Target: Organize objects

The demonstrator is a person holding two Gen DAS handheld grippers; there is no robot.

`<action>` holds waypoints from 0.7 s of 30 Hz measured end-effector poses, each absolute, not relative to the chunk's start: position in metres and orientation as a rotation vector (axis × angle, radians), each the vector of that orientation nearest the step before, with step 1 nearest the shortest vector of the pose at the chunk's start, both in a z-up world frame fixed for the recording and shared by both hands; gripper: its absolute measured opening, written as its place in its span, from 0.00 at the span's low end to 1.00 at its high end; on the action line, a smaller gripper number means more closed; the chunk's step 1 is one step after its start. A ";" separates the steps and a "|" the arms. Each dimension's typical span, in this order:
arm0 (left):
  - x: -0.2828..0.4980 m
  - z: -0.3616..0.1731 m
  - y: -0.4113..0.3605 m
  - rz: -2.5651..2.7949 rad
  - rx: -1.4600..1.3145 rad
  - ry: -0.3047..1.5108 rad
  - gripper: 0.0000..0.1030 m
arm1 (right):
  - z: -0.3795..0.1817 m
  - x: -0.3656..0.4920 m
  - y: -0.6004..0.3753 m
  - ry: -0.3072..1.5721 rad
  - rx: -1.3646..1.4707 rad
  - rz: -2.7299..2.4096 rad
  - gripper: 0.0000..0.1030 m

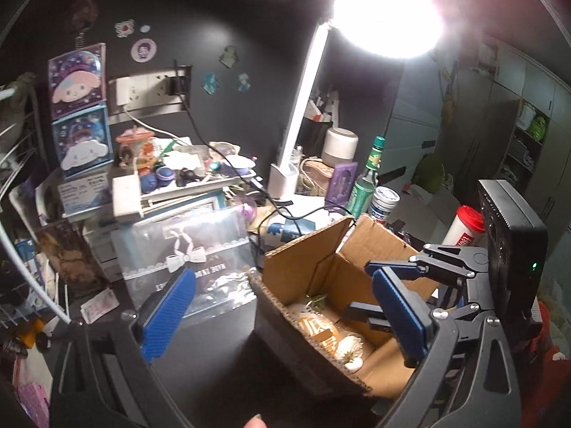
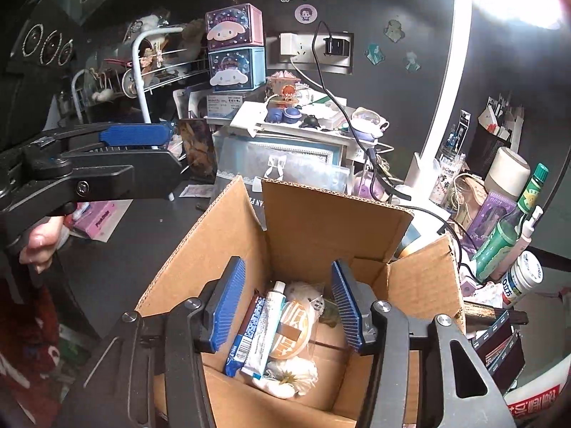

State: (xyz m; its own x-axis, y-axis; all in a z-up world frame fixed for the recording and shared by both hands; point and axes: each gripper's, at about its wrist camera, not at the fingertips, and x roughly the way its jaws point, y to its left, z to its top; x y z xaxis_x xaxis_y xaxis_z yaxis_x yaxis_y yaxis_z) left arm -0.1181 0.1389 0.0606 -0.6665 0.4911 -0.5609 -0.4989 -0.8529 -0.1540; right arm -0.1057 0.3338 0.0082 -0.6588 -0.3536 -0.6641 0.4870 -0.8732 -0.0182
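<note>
An open cardboard box (image 2: 321, 221) stands on the dark desk. Inside lie a white tube (image 2: 266, 324), a blue snack wrapper (image 2: 246, 335), a round orange badge (image 2: 294, 331) and a white flower (image 2: 292, 374). My right gripper (image 2: 287, 306) hangs over the box mouth, open, its blue pads clear of these things. In the left wrist view the box (image 1: 296, 264) sits right of centre. My left gripper (image 1: 285, 306) is spread wide open over its near left corner, holding nothing. The right gripper (image 1: 371, 292) reaches in from the right. The left gripper (image 2: 171, 157) shows at the left edge.
A clear pouch with a white bow (image 1: 185, 256) leans behind the box. A lit desk lamp (image 1: 307, 107), green bottle (image 2: 506, 235), white jar (image 2: 521, 278), red-capped cup (image 1: 464, 228) and cables crowd the right. Cartoon boxes (image 2: 235, 50) and a wire rack (image 2: 150, 71) stand at the back left.
</note>
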 end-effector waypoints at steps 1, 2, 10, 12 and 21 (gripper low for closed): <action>-0.114 0.060 0.132 2.500 -0.813 0.013 0.96 | 0.009 -0.103 0.333 0.281 0.922 -2.497 0.54; -0.109 0.059 0.126 2.540 -0.806 0.015 0.96 | 0.010 -0.100 0.332 0.294 0.902 -2.507 0.59; -0.081 0.043 0.095 2.713 -0.838 -0.035 0.96 | 0.021 -0.082 0.329 0.295 0.749 -2.513 0.81; -0.073 0.041 0.091 2.758 -0.821 -0.042 0.96 | 0.024 -0.078 0.331 0.275 0.700 -2.521 0.91; -0.057 0.035 0.083 2.847 -0.788 -0.058 0.96 | 0.030 -0.067 0.343 0.183 0.494 -2.470 0.97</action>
